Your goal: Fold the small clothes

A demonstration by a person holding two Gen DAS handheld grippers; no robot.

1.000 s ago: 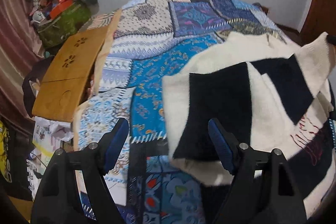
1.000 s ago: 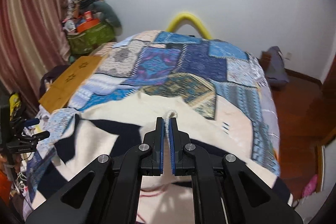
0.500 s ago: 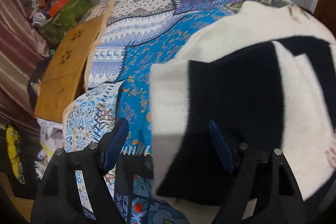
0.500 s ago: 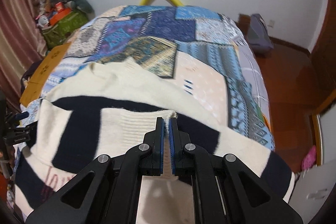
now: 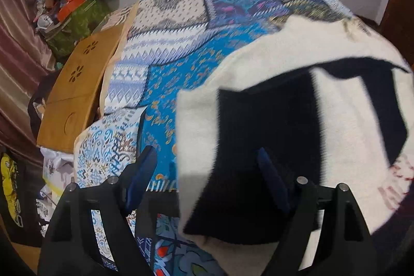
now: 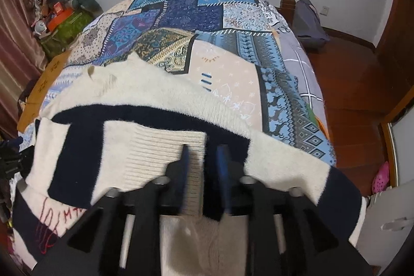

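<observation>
the cream and navy sweater point(image 6: 145, 105) lies spread on the patchwork quilt point(image 6: 233, 64) on the bed, with a sleeve point(image 6: 145, 149) folded in across its body. the right gripper point(image 6: 204, 154) has just been opening, so its jaws are now a bit apart with the ribbed cuff edge loose between them, which looks like a release to me. i'd lift that one straight up so the cuff doesn't drag and undo the fold, while the left gripper point(image 5: 204, 167), spread wide over the sweater's near edge and pinching nothing, could grab that edge for the next fold.
</observation>
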